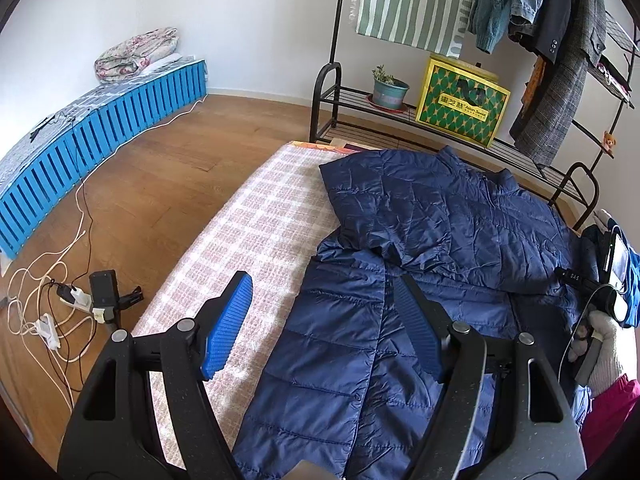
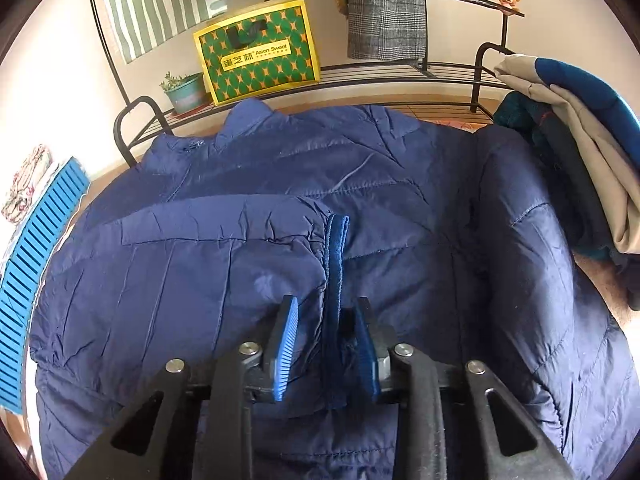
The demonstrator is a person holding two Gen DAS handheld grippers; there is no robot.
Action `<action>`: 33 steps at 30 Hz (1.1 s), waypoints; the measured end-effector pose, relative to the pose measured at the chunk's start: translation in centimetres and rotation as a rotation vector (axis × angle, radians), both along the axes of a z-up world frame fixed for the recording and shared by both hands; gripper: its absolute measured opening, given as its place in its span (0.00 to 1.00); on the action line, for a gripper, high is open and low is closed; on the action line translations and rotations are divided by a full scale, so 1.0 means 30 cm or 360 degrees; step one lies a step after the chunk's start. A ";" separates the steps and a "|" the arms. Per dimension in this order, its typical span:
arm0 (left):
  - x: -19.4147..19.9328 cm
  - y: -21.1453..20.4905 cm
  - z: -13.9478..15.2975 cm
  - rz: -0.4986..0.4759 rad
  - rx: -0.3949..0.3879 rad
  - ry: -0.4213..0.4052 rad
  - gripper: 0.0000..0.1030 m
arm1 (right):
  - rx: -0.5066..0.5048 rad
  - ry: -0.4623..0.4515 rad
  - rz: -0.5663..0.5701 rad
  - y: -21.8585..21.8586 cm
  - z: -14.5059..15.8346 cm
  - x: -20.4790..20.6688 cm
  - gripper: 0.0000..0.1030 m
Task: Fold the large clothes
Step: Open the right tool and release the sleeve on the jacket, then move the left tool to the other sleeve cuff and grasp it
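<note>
A navy quilted jacket (image 1: pixel 440 220) lies spread on a bed with a pink checked cover (image 1: pixel 248 224), its collar toward the rack. One sleeve (image 2: pixel 200 248) is folded across the jacket's body (image 2: pixel 400 200). The sleeve's cuff (image 2: pixel 336 248) runs between the jaws of my right gripper (image 2: pixel 326 302), which stand partly open and do not pinch it. My left gripper (image 1: pixel 322 280) hangs wide open over the jacket's left edge with nothing in it. A gloved hand (image 1: pixel 604 344) shows at the right edge of the left wrist view.
A black clothes rack (image 1: pixel 332 80) behind the bed carries hanging clothes, a yellow-green box (image 1: pixel 460 104) and a potted plant (image 1: pixel 390 88). A pile of other clothes (image 2: pixel 580 152) sits at the bed's right. Cables and a power strip (image 1: pixel 76 300) lie on the wooden floor beside a blue slatted platform (image 1: pixel 100 140).
</note>
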State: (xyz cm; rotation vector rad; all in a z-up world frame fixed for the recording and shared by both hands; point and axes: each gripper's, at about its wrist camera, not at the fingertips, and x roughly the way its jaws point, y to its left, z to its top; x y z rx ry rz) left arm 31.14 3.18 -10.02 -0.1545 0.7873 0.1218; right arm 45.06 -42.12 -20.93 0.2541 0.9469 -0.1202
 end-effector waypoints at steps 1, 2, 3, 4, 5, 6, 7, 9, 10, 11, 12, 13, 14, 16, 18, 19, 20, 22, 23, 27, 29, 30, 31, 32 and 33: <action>0.005 -0.008 0.003 -0.0007 0.0005 -0.0005 0.73 | 0.0002 -0.0015 0.0004 -0.001 0.017 -0.012 0.31; 0.010 -0.016 0.010 -0.0014 0.0001 -0.0015 0.73 | 0.0001 -0.0037 0.0008 -0.003 0.039 -0.026 0.32; 0.012 -0.024 0.018 -0.0019 -0.0005 -0.0029 0.73 | 0.0001 -0.0063 0.0009 -0.007 0.060 -0.038 0.33; 0.013 -0.033 0.028 -0.0029 -0.0014 -0.0045 0.73 | 0.0010 -0.0094 0.0012 -0.011 0.098 -0.056 0.35; 0.011 -0.044 0.039 -0.0044 -0.0019 -0.0065 0.73 | 0.0023 -0.0122 0.0018 -0.011 0.134 -0.072 0.37; 0.009 -0.059 0.049 -0.0060 -0.0012 -0.0085 0.73 | 0.0027 -0.0153 0.0031 -0.011 0.176 -0.094 0.38; 0.005 -0.076 0.058 -0.0080 0.0006 -0.0104 0.73 | 0.0015 -0.0186 0.0047 -0.010 0.219 -0.118 0.43; -0.003 -0.116 0.068 -0.0131 0.0049 -0.0127 0.73 | -0.0026 -0.0257 0.0081 -0.010 0.298 -0.185 0.51; -0.009 -0.133 0.071 -0.0158 0.0059 -0.0134 0.73 | -0.0040 -0.0288 0.0098 -0.014 0.333 -0.223 0.54; -0.017 -0.146 0.072 -0.0183 0.0062 -0.0139 0.73 | -0.0047 -0.0315 0.0110 -0.021 0.365 -0.262 0.55; -0.025 -0.159 0.075 -0.0208 0.0058 -0.0142 0.73 | -0.0050 -0.0344 0.0111 -0.030 0.393 -0.300 0.55; -0.032 -0.172 0.078 -0.0239 0.0047 -0.0145 0.73 | -0.0041 -0.0374 0.0101 -0.046 0.418 -0.344 0.56; -0.041 -0.186 0.083 -0.0272 0.0037 -0.0152 0.73 | -0.0023 -0.0401 0.0082 -0.065 0.439 -0.387 0.57; -0.062 -0.215 0.092 -0.0318 0.0036 -0.0186 0.73 | 0.0020 -0.0434 0.0015 -0.115 0.471 -0.482 0.61; -0.082 -0.251 0.097 -0.0364 0.0063 -0.0204 0.73 | 0.0039 -0.0443 -0.0043 -0.162 0.499 -0.582 0.62; -0.091 -0.273 0.098 -0.0394 0.0074 -0.0207 0.73 | 0.0035 -0.0435 -0.0067 -0.183 0.512 -0.632 0.62; -0.099 -0.293 0.098 -0.0424 0.0076 -0.0210 0.73 | 0.0027 -0.0422 -0.0089 -0.204 0.520 -0.684 0.62; -0.116 -0.335 0.100 -0.0487 0.0072 -0.0211 0.73 | -0.0001 -0.0394 -0.0136 -0.240 0.538 -0.782 0.62; -0.125 -0.361 0.099 -0.0519 0.0072 -0.0211 0.73 | -0.0010 -0.0383 -0.0154 -0.257 0.546 -0.836 0.62; -0.176 -0.491 0.096 -0.0699 0.0020 -0.0193 0.73 | -0.0064 -0.0354 -0.0210 -0.307 0.588 -1.034 0.62; -0.213 -0.580 0.090 -0.0819 0.0022 -0.0184 0.69 | -0.0125 -0.0376 -0.0261 -0.330 0.607 -1.137 0.62; -0.232 -0.629 0.083 -0.0888 0.0014 -0.0168 0.64 | -0.0158 -0.0385 -0.0294 -0.343 0.617 -1.181 0.62; -0.254 -0.681 0.074 -0.0960 0.0000 -0.0146 0.59 | -0.0184 -0.0394 -0.0331 -0.363 0.624 -1.227 0.62; -0.276 -0.735 0.062 -0.1030 -0.0016 -0.0124 0.58 | -0.0193 -0.0409 -0.0367 -0.388 0.635 -1.262 0.62; -0.300 -0.791 0.051 -0.1102 -0.0030 -0.0100 0.58 | -0.0189 -0.0433 -0.0407 -0.411 0.641 -1.300 0.62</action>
